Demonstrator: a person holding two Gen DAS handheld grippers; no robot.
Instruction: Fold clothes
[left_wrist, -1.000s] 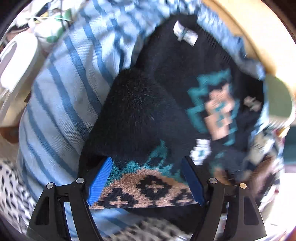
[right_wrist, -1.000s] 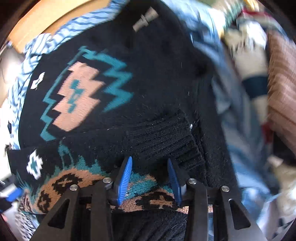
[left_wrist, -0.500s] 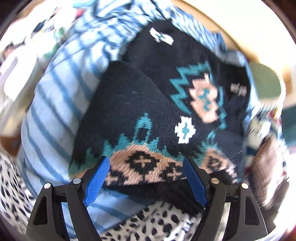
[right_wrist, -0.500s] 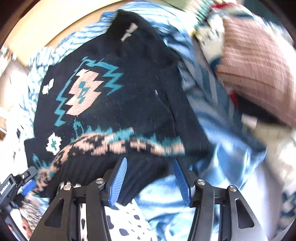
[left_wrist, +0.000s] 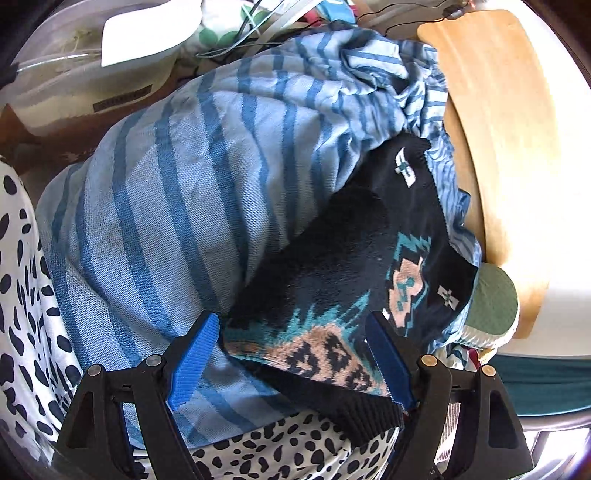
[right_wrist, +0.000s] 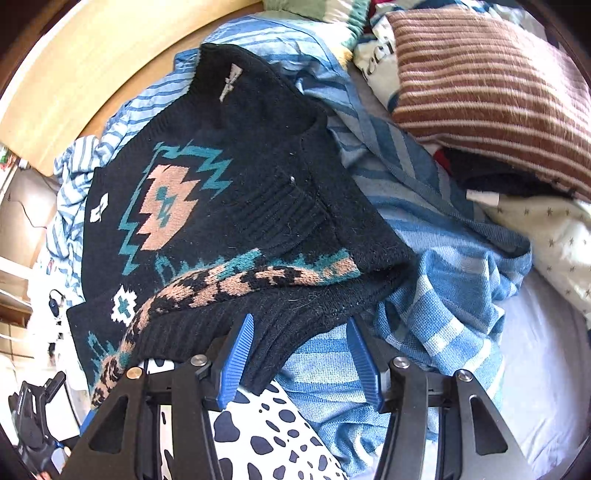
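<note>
Two tongs, left tongs (left_wrist: 291, 362) and right tongs (right_wrist: 301, 356), both spread wide, gripping nothing, hem of black patterned sweater (right_wrist: 207, 206) between the blades. Sweater doubled over atop blue striped cloth (left_wrist: 177, 206) on the bed. Best squared at the edges, pressed flat, bulging fold smoothed down.

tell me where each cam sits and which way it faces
Left wrist: on the left gripper, looking along its open blue fingers at the sweater hem and striped fabric.
Right wrist: on the right gripper, open, facing the sweater; a pillow beyond.
Shared: sweater, striped fabric, spotted cloth.
</note>
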